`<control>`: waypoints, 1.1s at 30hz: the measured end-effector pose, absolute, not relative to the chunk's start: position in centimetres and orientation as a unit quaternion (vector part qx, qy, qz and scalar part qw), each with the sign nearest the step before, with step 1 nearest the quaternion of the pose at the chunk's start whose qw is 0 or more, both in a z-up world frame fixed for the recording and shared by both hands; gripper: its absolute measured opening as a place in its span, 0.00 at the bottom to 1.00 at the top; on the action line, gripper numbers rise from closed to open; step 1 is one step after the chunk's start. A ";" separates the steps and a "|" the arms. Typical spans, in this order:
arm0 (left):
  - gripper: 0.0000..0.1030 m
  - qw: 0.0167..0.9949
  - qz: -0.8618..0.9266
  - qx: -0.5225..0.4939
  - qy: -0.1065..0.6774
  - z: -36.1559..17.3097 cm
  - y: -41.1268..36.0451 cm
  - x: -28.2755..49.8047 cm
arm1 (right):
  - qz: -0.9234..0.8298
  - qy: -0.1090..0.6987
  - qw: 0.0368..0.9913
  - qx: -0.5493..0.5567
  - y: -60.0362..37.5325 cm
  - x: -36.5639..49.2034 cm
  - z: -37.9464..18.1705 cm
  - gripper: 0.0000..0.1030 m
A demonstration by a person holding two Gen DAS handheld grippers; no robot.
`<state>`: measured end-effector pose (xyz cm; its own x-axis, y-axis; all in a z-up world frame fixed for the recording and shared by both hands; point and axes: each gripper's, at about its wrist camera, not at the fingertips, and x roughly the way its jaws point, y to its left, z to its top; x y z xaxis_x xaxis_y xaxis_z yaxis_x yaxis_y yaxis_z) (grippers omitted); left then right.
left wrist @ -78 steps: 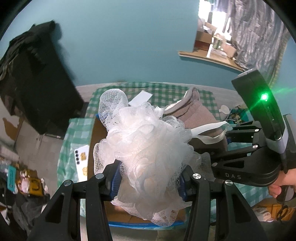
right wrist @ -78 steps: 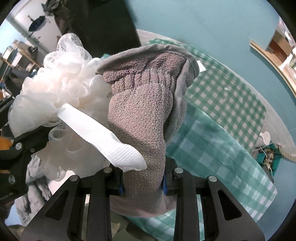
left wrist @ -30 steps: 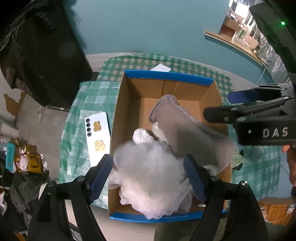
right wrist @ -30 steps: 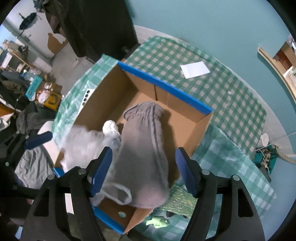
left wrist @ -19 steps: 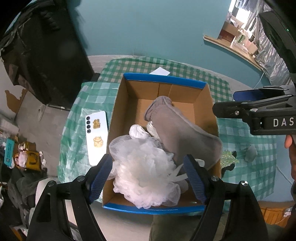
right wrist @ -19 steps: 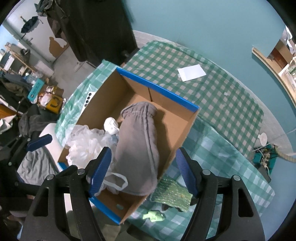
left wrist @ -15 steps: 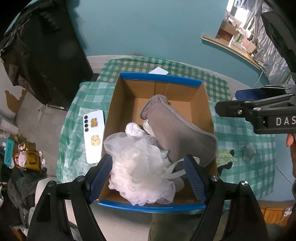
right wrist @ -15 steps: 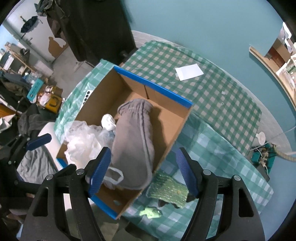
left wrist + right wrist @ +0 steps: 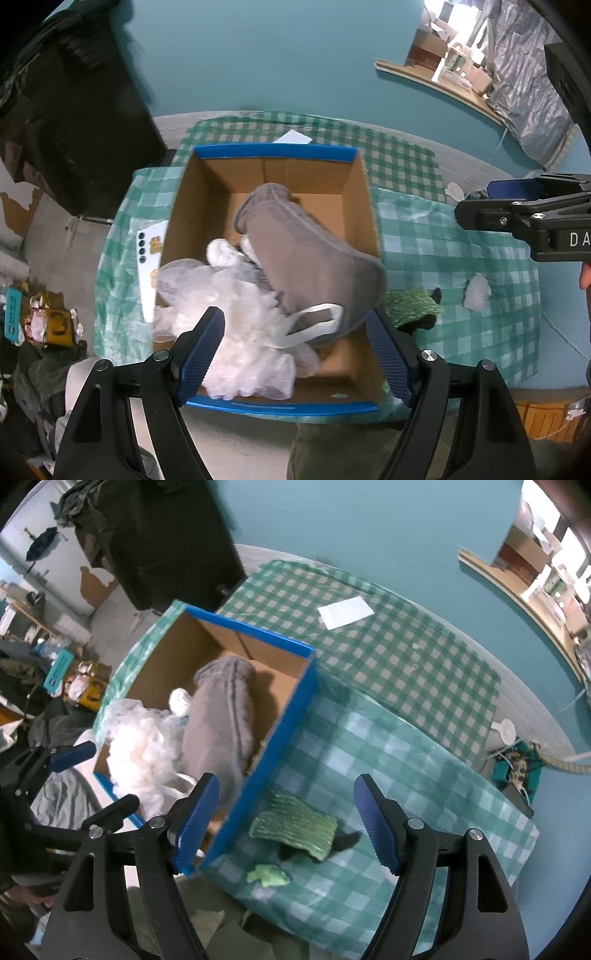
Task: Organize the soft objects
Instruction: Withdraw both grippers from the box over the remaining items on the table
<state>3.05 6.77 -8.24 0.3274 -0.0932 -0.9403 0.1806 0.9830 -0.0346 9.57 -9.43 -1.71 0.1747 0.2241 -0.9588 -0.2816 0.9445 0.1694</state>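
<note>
Right tongs (image 9: 284, 821), jaws apart and empty, above the green scrubber (image 9: 293, 829) lying on the checked tabletop (image 9: 406, 768) just outside the cardboard box (image 9: 258, 771). The scrubber sits between the jaws, long axis from 10 to 4 o'clock. Left tongs (image 9: 295, 347), also apart and empty, hang over the box holding the grey mitt (image 9: 306, 254) and white mesh pouf (image 9: 243, 332); the right is nearer.

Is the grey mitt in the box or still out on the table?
In. The mitt lies inside the box, leaning on its right wall beside the white pouf; neither gripper holds it.
</note>
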 end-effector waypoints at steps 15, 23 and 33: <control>0.78 0.793 -0.131 0.077 0.590 -10.0 0.3 1.9 | 0.114 0.638 0.762 0.008 -17.2 7.0 -2.9 0.75; 0.78 0.780 -0.153 0.107 0.598 -11.3 -2.8 1.4 | 0.093 0.645 0.758 0.022 -20.6 5.7 -3.8 0.75; 0.78 0.762 -0.177 0.138 0.608 -13.3 -6.3 1.4 | 0.069 0.659 0.748 0.035 -24.1 4.4 -5.5 0.75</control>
